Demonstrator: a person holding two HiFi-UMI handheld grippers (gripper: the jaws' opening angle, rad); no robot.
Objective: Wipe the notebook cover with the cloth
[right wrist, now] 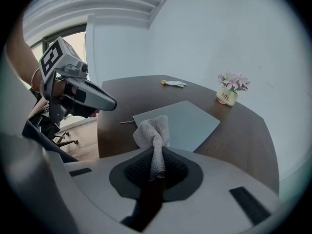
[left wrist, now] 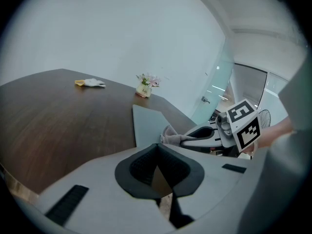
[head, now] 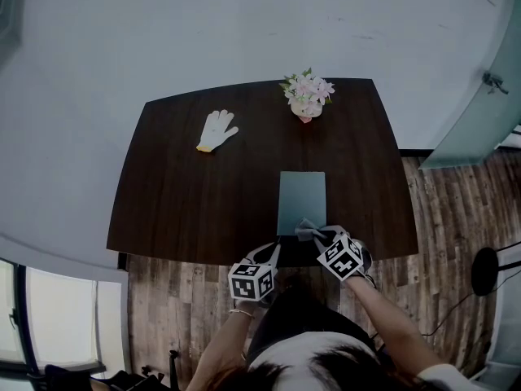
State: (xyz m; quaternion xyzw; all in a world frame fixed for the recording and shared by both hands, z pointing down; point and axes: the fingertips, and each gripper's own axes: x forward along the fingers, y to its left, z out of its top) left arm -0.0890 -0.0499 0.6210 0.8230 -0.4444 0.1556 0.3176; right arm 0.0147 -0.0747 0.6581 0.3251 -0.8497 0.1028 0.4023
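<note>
wall (head: 244, 23): plain white | floor (head: 456, 210): wood planks | table (head: 187, 194): dark, against wall | glass door (head: 480, 112): right | window (head: 49, 316): bright

The right gripper's (right wrist: 155, 167) two dark padded jaws are closed on a pale grey woven cloth (right wrist: 153, 133), whose bunched top stands up above them. Beyond lies a flat grey-blue rectangular notebook (right wrist: 187, 123) on a dark brown wooden table (right wrist: 239, 140). A small cream pot of pink flowers (right wrist: 229, 92) stands far right, a white fabric glove (right wrist: 174, 83) at the far edge. The left gripper (right wrist: 105, 103) (a marker cube on top) hangs at left, off the table.
</note>
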